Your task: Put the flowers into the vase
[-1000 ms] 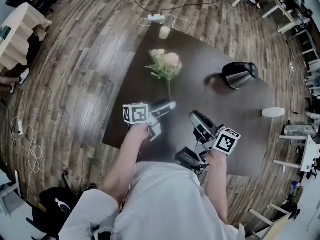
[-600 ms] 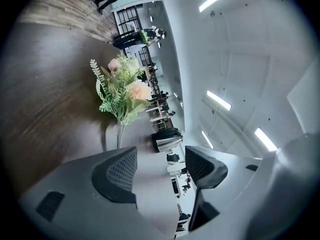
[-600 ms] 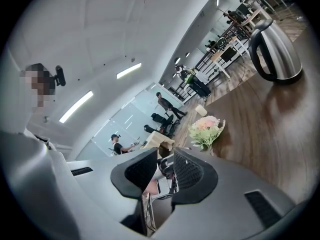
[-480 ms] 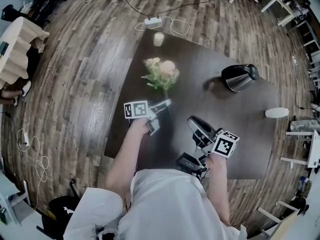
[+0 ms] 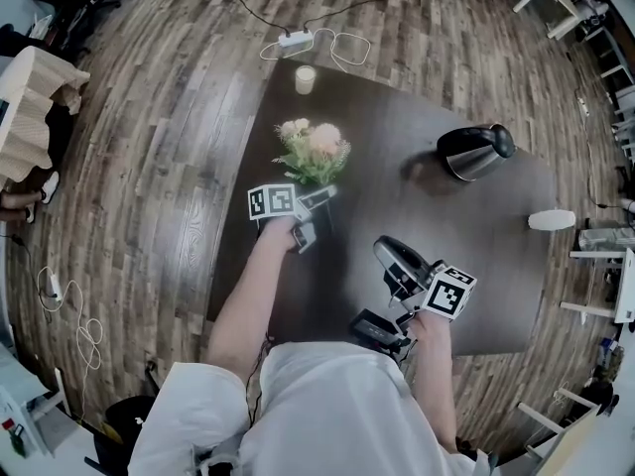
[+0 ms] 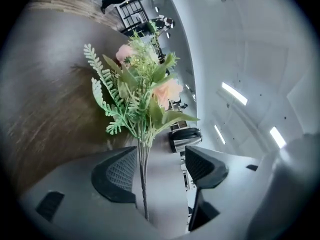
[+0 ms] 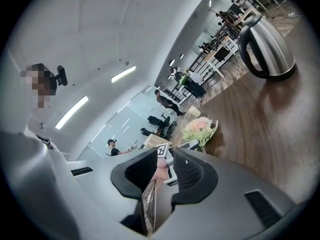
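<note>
Head view, flowers (image 5: pixel 313 152): on the dark table (image 5: pixel 427 226), blooms away from the person, stems reaching into the left gripper (image 5: pixel 316 214).
Left gripper jaws: wide apart, having just been opening; the thin stems run between them, close by one pad and clear of the other.
Right gripper (image 7: pixel 162 166): jaws nearly together with a narrow slit between, gripping nothing.
Kettle (image 5: pixel 474 151): well apart from the flowers.

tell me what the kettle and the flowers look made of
Kettle: likely stainless steel, brushed sheen with bright reflections; dark handle probably plastic.
Flowers: look artificial, matte plastic leaves, fabric-like pink petals, stiff thin stems.
</note>
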A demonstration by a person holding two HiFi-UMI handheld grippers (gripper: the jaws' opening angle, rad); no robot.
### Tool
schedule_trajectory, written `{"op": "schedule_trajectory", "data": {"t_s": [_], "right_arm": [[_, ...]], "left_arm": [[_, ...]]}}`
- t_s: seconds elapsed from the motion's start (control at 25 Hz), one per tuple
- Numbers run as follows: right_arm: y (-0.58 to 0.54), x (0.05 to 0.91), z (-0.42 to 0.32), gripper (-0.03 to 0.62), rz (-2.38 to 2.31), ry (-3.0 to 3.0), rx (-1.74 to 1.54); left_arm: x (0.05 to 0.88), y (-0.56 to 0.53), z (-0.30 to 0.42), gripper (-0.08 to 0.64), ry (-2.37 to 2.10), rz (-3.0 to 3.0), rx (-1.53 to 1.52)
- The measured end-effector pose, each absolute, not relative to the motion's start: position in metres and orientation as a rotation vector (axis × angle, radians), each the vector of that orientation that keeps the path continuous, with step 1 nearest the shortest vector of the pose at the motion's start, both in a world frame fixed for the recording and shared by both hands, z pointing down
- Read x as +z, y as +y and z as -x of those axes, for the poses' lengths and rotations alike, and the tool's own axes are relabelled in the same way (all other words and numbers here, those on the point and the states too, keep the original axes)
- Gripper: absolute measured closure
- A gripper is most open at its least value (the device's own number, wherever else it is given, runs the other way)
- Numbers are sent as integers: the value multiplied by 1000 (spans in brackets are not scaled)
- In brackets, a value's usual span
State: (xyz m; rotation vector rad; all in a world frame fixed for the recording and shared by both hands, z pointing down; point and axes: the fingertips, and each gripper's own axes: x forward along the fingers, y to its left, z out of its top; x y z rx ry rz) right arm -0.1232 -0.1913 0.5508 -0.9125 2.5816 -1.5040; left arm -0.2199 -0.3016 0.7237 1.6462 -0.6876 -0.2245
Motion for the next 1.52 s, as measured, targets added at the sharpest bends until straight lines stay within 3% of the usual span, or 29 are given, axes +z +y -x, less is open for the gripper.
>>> {"op": "schedule_trajectory", "data": {"t_s": [0.68,0.76,0.92,1.52], "right_arm": [[-196,550,113,515,934,2539,-1502],[-197,549,113,515,933,2536,-1501],[-199,549,111,515,944,2526,-1498],[-192,541,96,515,1009,2508,-1447]], "left_arm": [[730,-332,204,281,-609,-1551,-259],[735,-337,204,316,-633,-1534,-225],[748,-343,208,477,-682,-1469,-214],[734,-326,196,502,-608,-1534,-271]]}}
